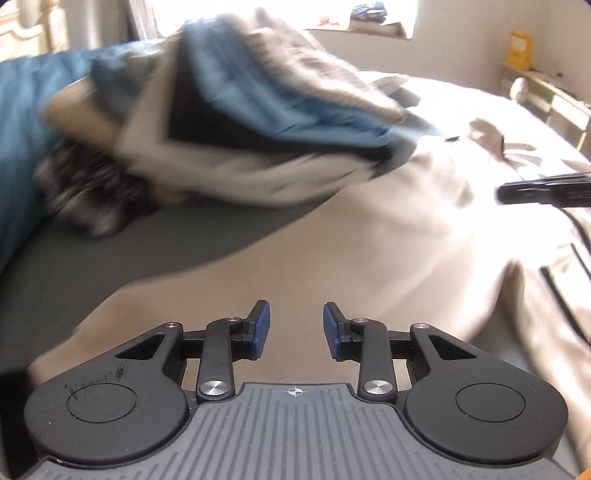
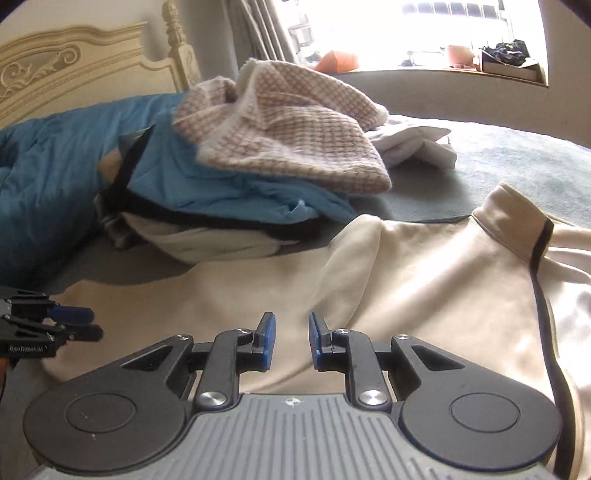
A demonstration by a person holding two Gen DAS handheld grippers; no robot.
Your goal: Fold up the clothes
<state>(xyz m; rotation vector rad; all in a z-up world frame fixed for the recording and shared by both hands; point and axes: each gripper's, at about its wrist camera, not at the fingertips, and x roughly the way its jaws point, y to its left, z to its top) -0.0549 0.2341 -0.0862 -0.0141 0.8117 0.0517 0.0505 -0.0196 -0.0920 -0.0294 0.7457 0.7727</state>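
Left gripper (image 1: 296, 329) nearest, jaws parted narrowly, nothing between blue pads (image 1: 263, 325). Right gripper (image 2: 291, 341) likewise narrow gap, empty. Both hover over cream jacket (image 2: 424, 280) spread flat on grey bed sheet (image 2: 509, 162), dark trim along zip. Beyond: pile of clothes (image 2: 236, 177), checked knit on top, blue garment under. Farther: blue quilt (image 2: 40, 184), headboard (image 2: 74, 62), window (image 2: 461, 33).

The left gripper (image 1: 296, 330) points downward, its jaws parted with nothing between them. The right gripper (image 2: 292, 341) does likewise, its gap slightly narrower.
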